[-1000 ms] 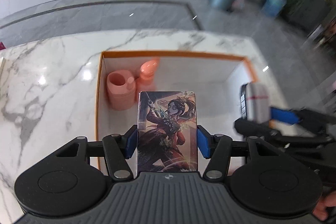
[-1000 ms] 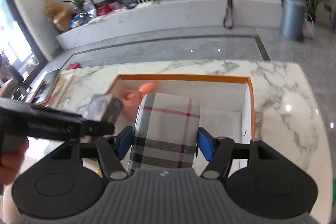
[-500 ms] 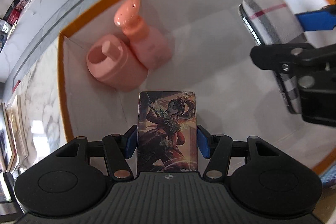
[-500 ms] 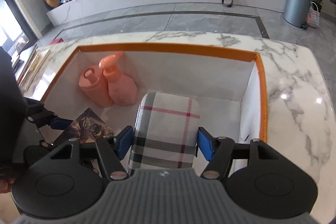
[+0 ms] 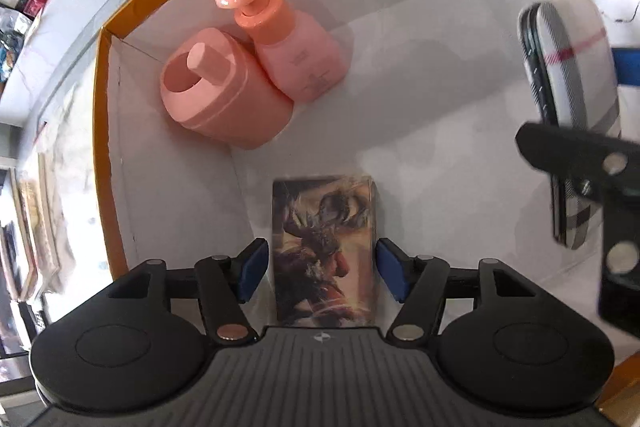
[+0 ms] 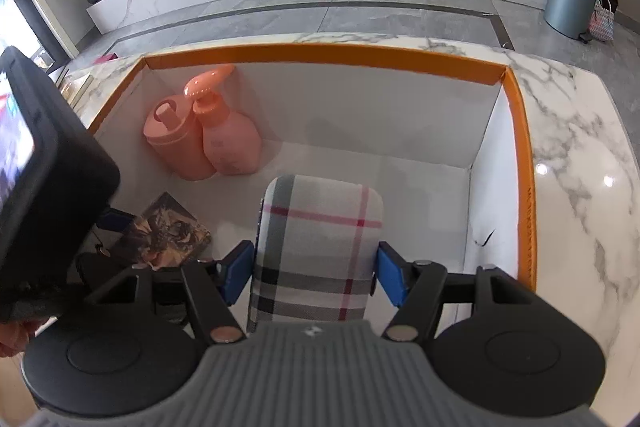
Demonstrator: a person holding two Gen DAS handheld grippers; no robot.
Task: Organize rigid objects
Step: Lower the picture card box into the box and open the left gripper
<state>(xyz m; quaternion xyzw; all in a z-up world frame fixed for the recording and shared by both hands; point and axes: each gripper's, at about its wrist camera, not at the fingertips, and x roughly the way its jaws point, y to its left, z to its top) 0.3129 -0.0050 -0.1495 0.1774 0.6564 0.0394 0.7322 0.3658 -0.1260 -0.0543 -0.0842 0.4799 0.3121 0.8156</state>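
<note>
2 claws are seen working inside an orange-rimmed box [image 6: 524, 163] set on a marble surface [image 6: 580, 131].

The box's far left corner is occupied by 2 pink items standing side by side and touching: a pump bottle [image 5: 296, 63] and a round container [image 5: 224, 99]. A plaid case [image 6: 316, 251] is clamped between the blue pads of the right claw [image 6: 316, 277] above the box floor. The left claw [image 5: 322, 273] is spread apart, its pads clear of an illustrated card box [image 5: 324, 251] lying between them on the floor.
</note>
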